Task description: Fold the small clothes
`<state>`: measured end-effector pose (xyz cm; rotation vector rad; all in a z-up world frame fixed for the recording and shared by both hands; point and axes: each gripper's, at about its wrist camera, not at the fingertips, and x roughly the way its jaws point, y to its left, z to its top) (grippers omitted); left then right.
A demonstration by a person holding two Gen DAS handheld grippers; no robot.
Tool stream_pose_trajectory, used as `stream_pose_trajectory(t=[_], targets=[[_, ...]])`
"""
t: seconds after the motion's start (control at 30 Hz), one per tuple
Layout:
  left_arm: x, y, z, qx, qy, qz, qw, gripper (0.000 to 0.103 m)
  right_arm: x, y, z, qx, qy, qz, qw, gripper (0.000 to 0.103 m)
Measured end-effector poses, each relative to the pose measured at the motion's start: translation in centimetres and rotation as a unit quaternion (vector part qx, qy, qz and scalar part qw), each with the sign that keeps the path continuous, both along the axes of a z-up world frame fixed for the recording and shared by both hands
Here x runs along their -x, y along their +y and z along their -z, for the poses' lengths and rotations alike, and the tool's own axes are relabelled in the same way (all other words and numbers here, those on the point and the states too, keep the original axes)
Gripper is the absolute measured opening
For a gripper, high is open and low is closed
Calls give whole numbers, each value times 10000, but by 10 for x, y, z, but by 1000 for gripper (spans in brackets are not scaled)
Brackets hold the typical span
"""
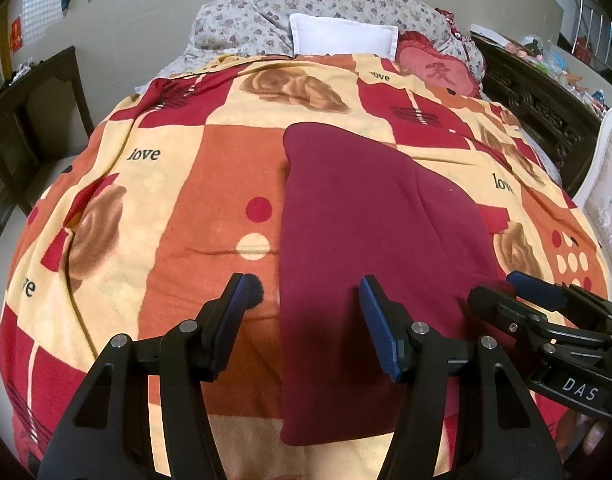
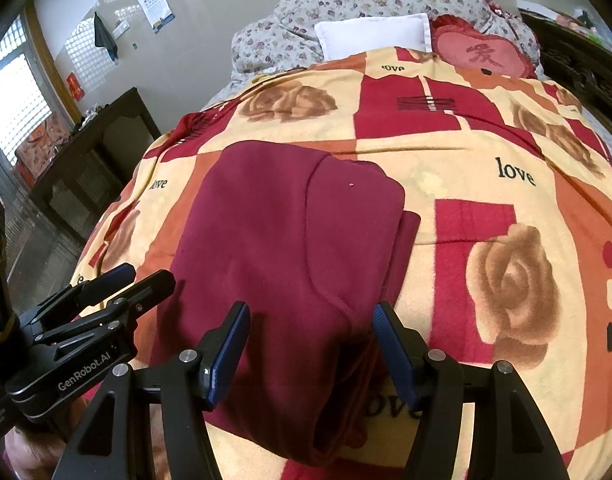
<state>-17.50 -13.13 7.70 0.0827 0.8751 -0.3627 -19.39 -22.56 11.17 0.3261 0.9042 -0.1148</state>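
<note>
Both tools, left (image 1: 306, 292) and right (image 2: 309, 320), wide open, empty, above folded maroon garment (image 2: 282, 232) on blanket (image 2: 485, 152).

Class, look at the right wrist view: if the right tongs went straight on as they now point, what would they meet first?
Most likely the maroon garment lying on the blanket; the open right tongs point down onto it, though depth is unclear.

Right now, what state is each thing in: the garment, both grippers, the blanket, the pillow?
Maroon garment: folded lengthwise, lying flat on the blanket, ungripped.
Left gripper: open, straddling the garment's left edge.
Right gripper: open, over the garment's near end.
Blanket: spread over the bed.
White pillow: lying at the bed's head.
</note>
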Motion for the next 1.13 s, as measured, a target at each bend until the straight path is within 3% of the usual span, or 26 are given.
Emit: stream_pose_trajectory(t=[0.8, 1.13], targets=[[-1, -4, 4, -78, 4, 84, 9999, 58, -2, -1, 6, -109, 84, -8, 9999, 62], [-4, -4, 0, -90, -193, 71, 9997, 58, -4, -2, 8, -124, 78, -9, 9999, 62]])
